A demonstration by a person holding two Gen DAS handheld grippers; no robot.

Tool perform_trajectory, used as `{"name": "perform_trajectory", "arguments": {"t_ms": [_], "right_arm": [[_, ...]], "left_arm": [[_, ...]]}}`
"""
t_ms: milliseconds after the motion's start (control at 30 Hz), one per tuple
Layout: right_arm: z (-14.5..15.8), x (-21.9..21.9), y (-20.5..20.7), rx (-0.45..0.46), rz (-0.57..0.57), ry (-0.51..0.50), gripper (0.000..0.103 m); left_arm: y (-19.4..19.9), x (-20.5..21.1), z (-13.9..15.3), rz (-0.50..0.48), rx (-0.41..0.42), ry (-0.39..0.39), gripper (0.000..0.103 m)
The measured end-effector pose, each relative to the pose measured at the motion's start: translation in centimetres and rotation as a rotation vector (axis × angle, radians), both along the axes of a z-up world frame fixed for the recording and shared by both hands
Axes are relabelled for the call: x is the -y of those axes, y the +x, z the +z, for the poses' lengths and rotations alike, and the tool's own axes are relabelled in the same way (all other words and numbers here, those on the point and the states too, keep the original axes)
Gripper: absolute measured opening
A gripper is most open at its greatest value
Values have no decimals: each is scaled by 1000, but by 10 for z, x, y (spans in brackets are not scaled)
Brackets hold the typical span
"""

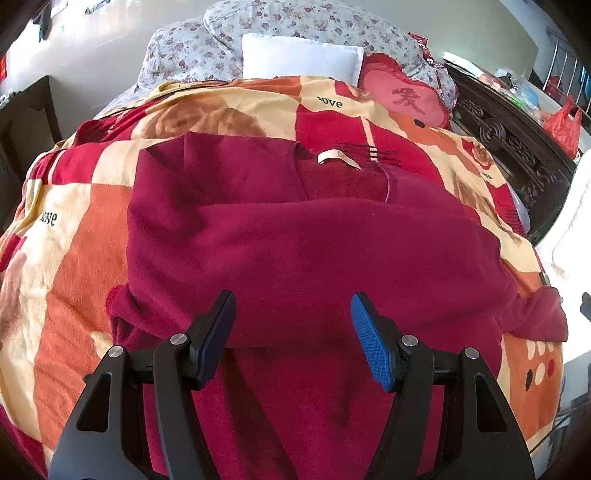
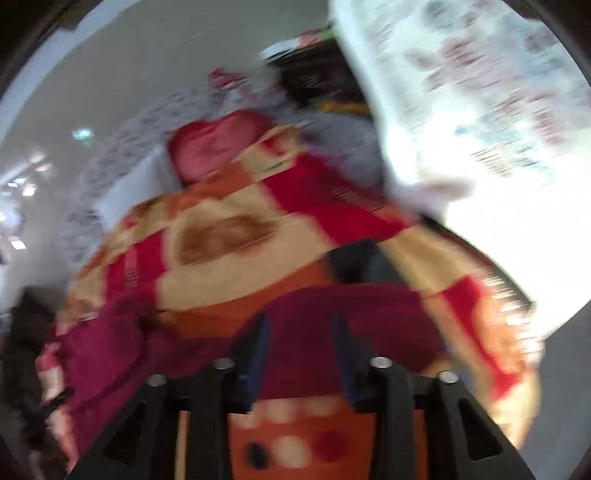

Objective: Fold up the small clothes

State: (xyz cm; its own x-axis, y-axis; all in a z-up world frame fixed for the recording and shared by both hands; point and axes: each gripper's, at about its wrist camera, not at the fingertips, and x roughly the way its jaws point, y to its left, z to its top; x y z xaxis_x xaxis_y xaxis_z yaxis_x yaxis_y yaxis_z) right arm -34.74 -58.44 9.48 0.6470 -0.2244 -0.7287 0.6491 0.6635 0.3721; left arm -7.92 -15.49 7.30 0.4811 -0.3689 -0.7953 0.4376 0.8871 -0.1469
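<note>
A dark red fleece top lies spread on a bed, on a soft blanket patterned in red, orange and cream squares. The top is partly folded — a thick band of it is doubled across the middle, with the neckline and a small pale label showing beyond. The cloth looks plush and matte, with rounded, soft creases.

The left tool hovers over the near part of the top with its jaws spread wide and nothing between them. Its fingers are black and wedge-shaped, and one pad is blue and ribbed.

At the head of the bed sit a white pillow, a flowered quilt and a red heart-shaped cushion.

The right wrist view is heavily blurred. The right tool is partly open, and a fold of the dark red top lies just past and between its fingers — whether they touch it cannot be told.
</note>
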Motion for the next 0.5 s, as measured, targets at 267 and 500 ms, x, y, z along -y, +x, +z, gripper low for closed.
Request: {"name": "perform_trajectory", "arguments": {"t_ms": [267, 500], "right_arm": [[-12, 12, 59, -142, 6, -84, 44], [-15, 6, 77, -334, 470, -268, 47]], "left_arm": [[0, -6, 3, -12, 24, 35, 65], [11, -22, -2, 29, -5, 14, 65]]}}
